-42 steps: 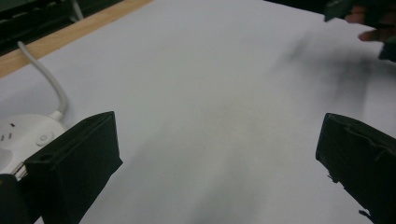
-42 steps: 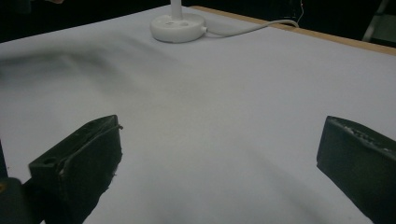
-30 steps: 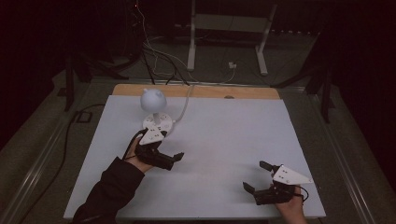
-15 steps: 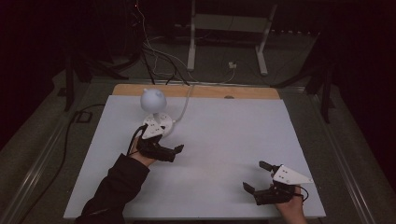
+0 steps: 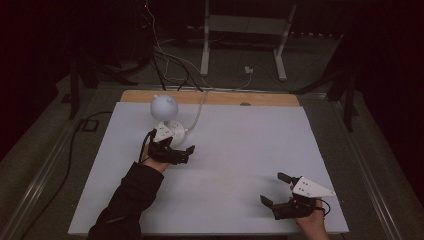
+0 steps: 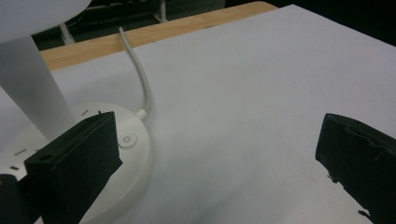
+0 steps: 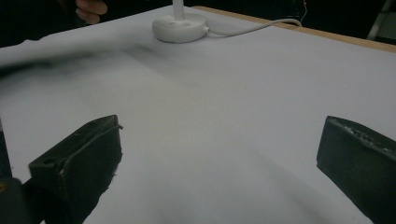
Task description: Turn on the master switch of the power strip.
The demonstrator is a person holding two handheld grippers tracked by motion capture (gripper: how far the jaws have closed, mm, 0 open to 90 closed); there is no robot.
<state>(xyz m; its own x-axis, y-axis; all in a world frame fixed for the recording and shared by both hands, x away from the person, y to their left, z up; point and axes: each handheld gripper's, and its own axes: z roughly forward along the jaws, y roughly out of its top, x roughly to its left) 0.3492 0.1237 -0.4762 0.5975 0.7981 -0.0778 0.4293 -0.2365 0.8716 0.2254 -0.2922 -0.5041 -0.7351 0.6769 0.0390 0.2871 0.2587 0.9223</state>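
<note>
Hovering just beside the white lamp [image 5: 169, 120] base at the table's [image 5: 240, 150] ten o'clock, the left gripper [image 5: 177, 154] gapes wide; the right gripper [image 5: 276, 189] sits at five o'clock, jaws apart.

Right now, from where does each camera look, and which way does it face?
High view: above the person's side, looking down on the table; forearms, both grippers show.
Left gripper view: on the left gripper, facing the lamp base; black jaws apart.
Right gripper view: on the right gripper, facing across the table; jaws apart.
All three share the lamp base.
</note>
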